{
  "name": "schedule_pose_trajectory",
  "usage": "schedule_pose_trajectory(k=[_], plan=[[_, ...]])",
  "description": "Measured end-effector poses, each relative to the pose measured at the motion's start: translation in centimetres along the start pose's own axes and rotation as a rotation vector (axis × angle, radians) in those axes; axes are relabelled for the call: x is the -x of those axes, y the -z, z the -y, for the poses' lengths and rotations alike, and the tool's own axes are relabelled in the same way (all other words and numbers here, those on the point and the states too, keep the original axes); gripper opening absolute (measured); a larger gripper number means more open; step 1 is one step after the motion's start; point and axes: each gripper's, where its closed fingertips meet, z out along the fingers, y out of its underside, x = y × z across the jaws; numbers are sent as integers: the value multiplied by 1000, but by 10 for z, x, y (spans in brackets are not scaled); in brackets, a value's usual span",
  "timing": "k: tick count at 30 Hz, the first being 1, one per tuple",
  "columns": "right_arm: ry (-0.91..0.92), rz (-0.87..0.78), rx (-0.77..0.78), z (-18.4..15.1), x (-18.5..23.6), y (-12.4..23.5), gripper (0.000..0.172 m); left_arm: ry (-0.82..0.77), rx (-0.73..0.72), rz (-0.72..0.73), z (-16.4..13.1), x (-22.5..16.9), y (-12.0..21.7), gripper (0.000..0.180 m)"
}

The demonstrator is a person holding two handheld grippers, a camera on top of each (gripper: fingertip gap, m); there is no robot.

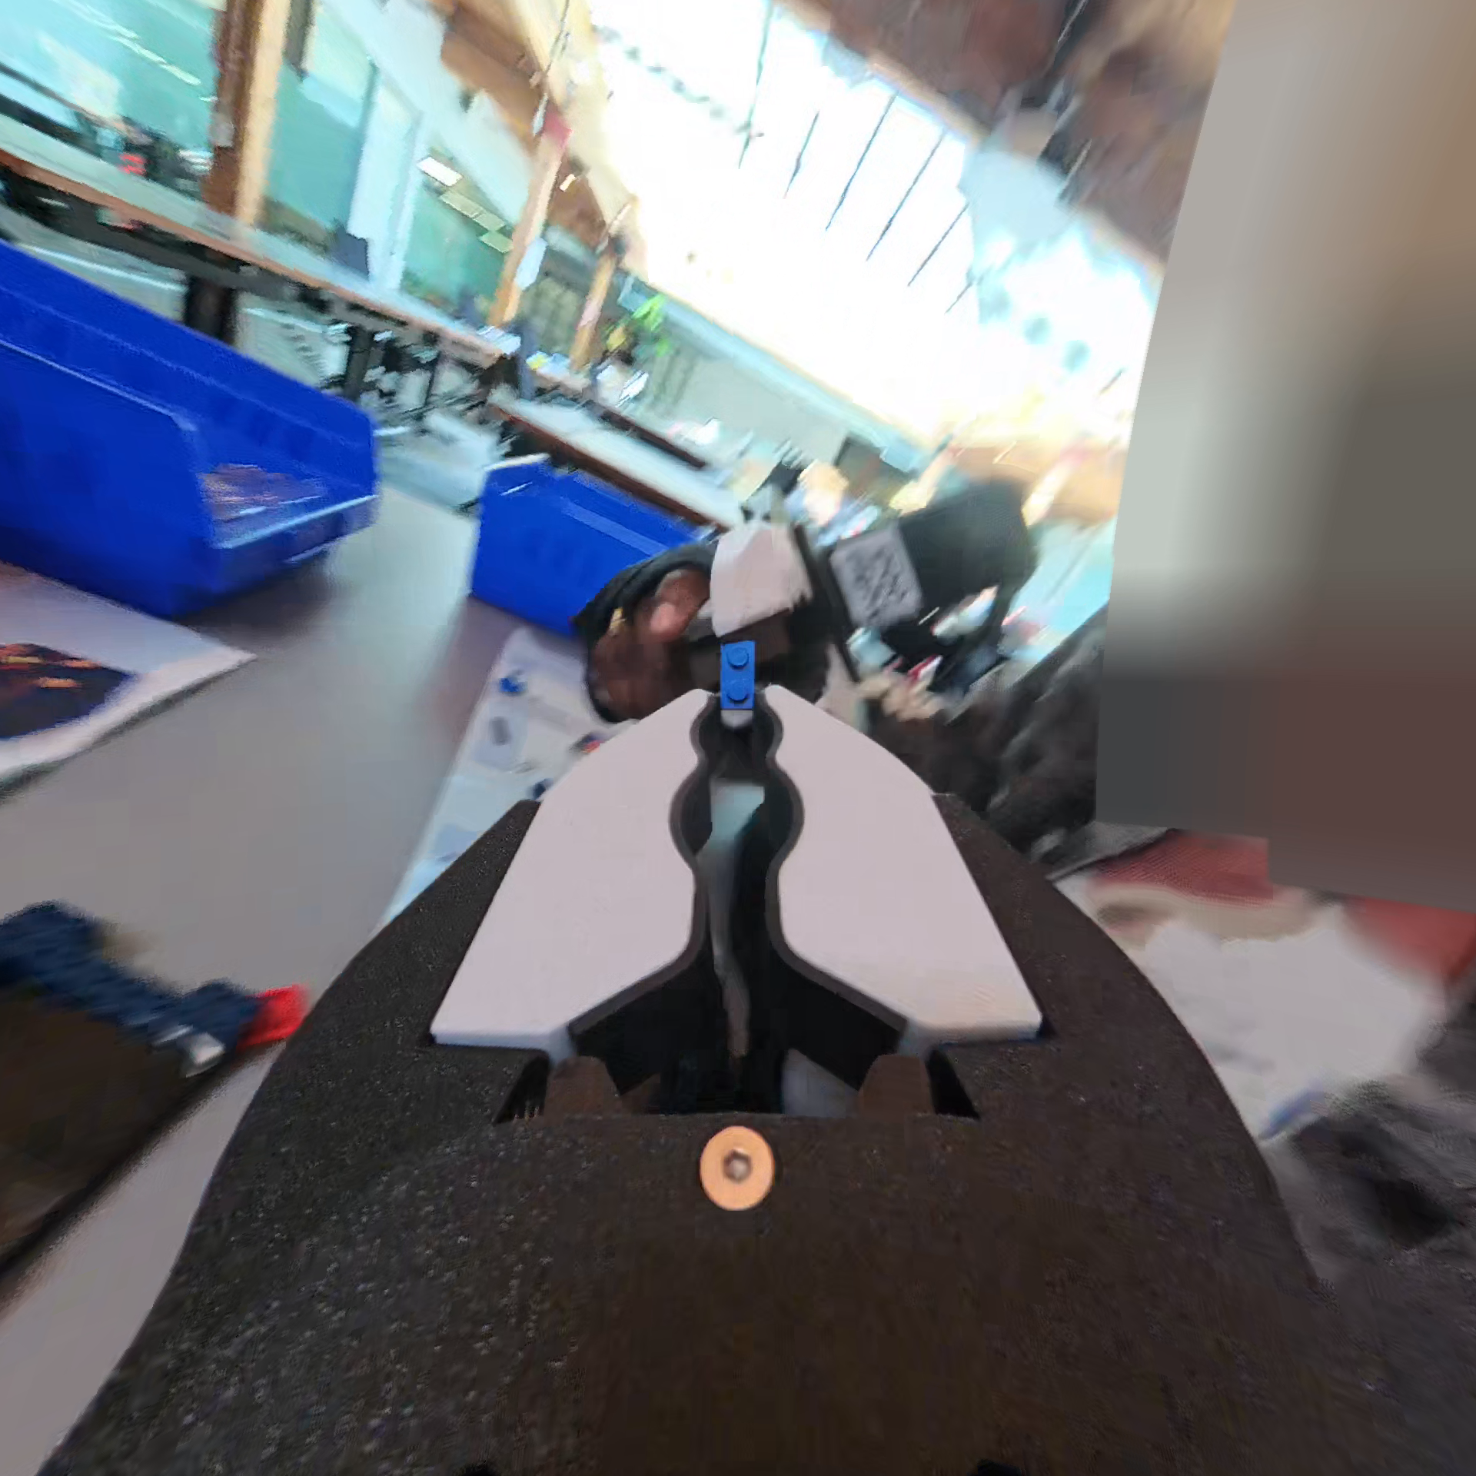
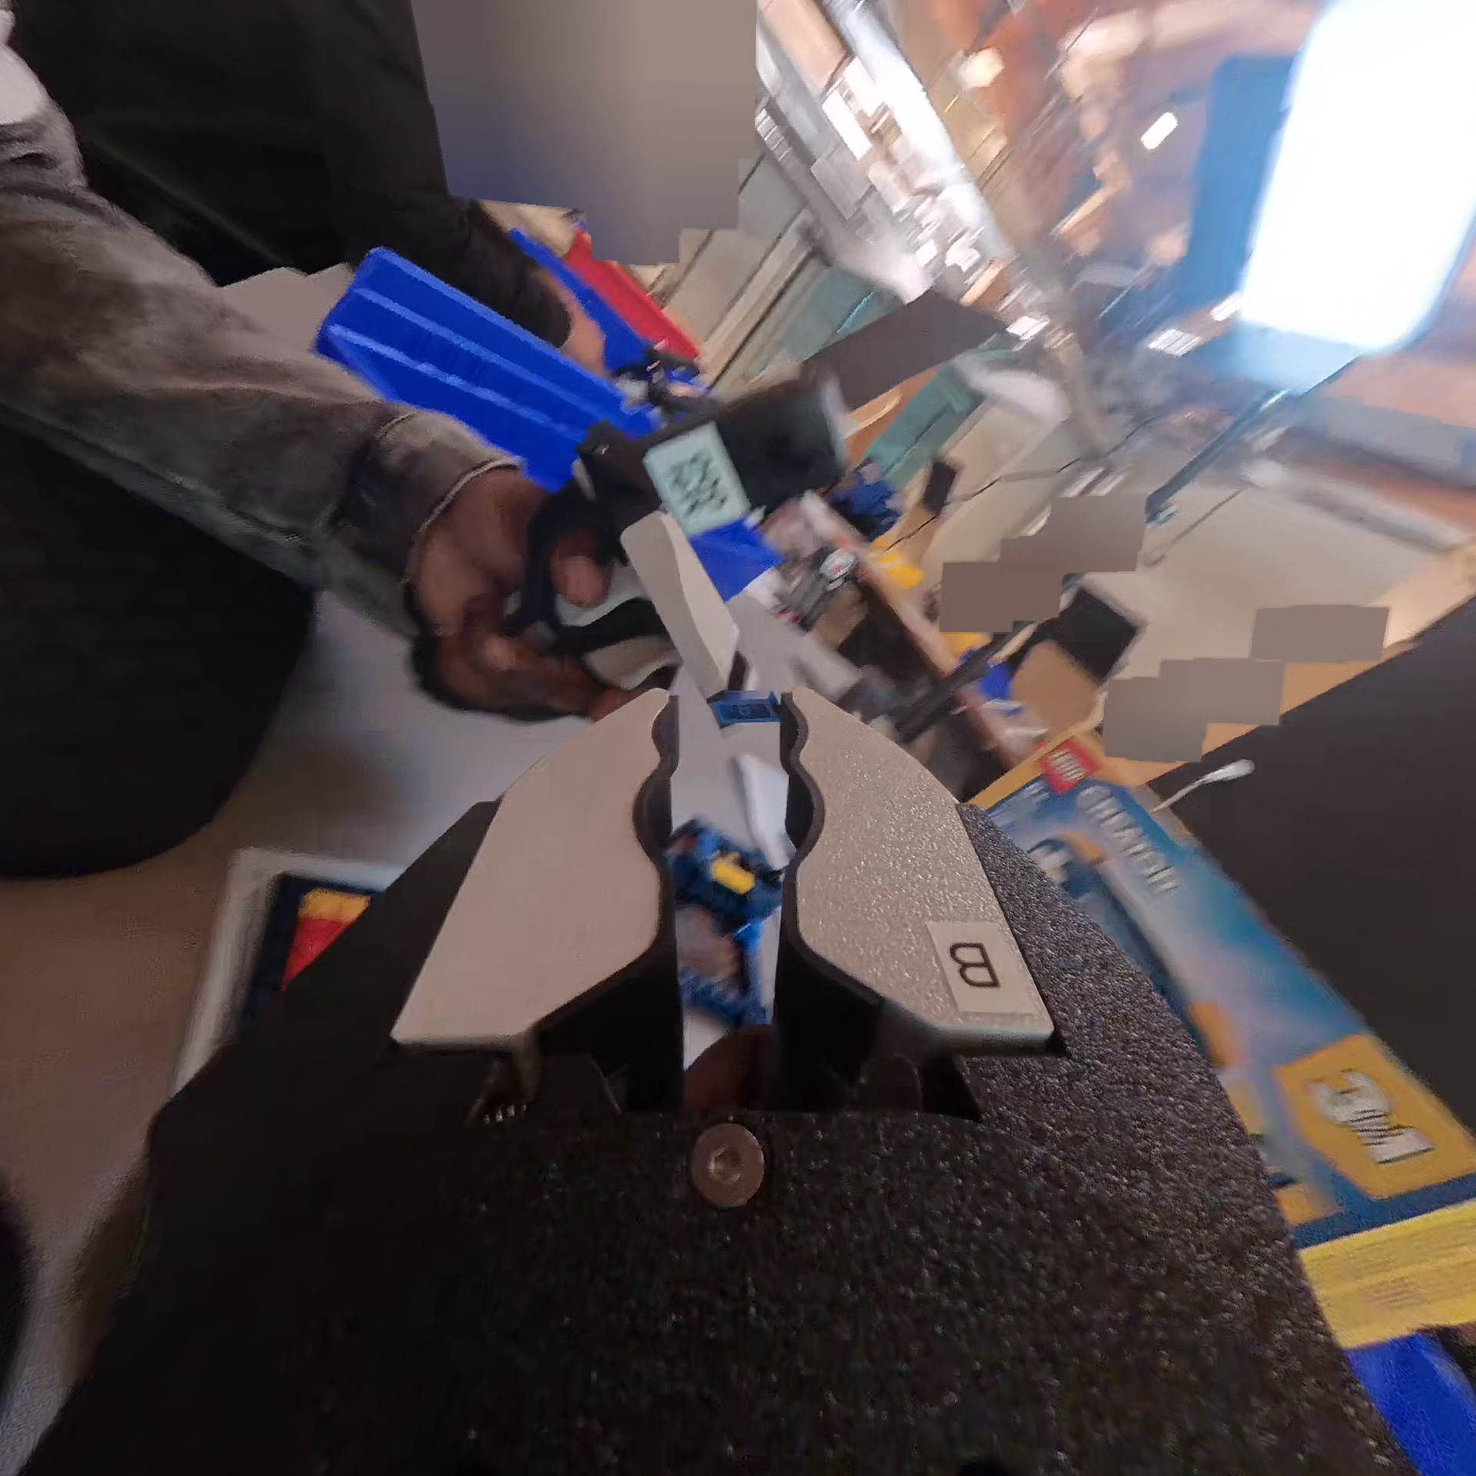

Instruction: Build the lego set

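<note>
In the left wrist view my left gripper (image 1: 736,704) is shut on a small blue two-stud plate (image 1: 737,675), which sticks out past its fingertips. Just beyond it is the right gripper (image 1: 755,579), held in a person's hand. In the right wrist view the same blue plate (image 2: 747,709) sits between the tips of my right gripper (image 2: 728,699), whose fingers stand apart. There is a clear gap on the left side of the plate, so this gripper is open. The left gripper's grey fingers (image 2: 687,607) come in from the upper left and pinch the plate.
Two blue bins (image 1: 160,447) (image 1: 559,551) stand on the grey table (image 1: 319,759), with a printed sheet (image 1: 72,687) and a paper with small loose parts (image 1: 511,735). A blue toy-set box (image 2: 1158,918) lies at the right. A blue built model (image 2: 719,878) lies below my right fingers. The grippers are tip to tip, or close to it.
</note>
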Motion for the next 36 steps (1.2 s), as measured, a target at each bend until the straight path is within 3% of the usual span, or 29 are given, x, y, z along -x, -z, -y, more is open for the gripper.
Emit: schedule_pose_trajectory(k=[3, 5, 7, 10, 13, 23, 31, 36], plan=[[-305, 246, 130, -23, 22, 11, 29, -330, 299, 220, -31, 24, 6, 7], [-476, 352, 234, -37, 32, 18, 27, -525, 510, 290, -54, 34, 11, 8], [-448, 389, 414, -58, 44, 22, 25, -601, 621, 279, -71, 33, 10, 8], [-333, 418, 525, -71, 60, 20, 17, -581, 665, 209, -85, 26, 5, 8], [-367, 447, 536, -70, 69, 18, 8, -576, 698, 201, -90, 27, 8, 8], [-424, 447, 542, -66, 74, 17, 14, -581, 762, 199, -100, 30, 10, 8], [-430, 407, 573, -71, 77, 17, 8, -583, 764, 209, -102, 31, 8, 9], [-566, 273, 642, -77, 77, 32, 8, -554, 939, 198, -122, 32, 29, 45]])
